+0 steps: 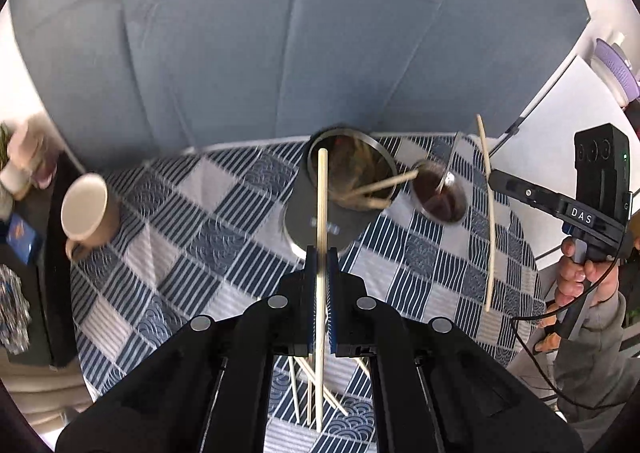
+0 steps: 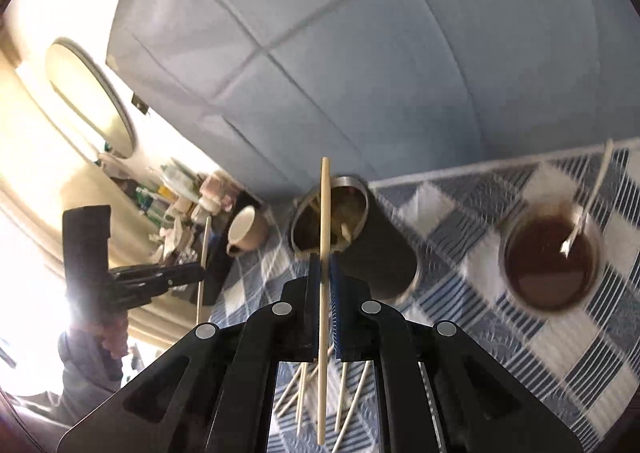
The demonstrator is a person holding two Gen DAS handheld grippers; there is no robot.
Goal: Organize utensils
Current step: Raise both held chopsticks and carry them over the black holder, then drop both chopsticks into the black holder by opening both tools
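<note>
On the checked cloth [image 1: 208, 213], nearest: loose chopsticks [image 1: 308, 385] waiting in a heap.
Left gripper [image 1: 321, 253]: clamped narrow on one chopstick [image 1: 321, 193], upright.
Right gripper [image 2: 325, 261]: pinched tight on another chopstick [image 2: 325, 205].
Beyond, mid-table: steel holder [image 1: 340, 181], already holding sticks, open mouth facing up.
Advice: lower tip-first over the rim, one side at a time, releasing only once inside.
Farther right: small cup [image 2: 550, 261] with spoon [image 2: 580, 221].

We see a mug [image 1: 86, 213] left of the tall holder [image 1: 344, 189], a cup [image 1: 440, 191] right, chopsticks [image 1: 316, 393] in front
</note>
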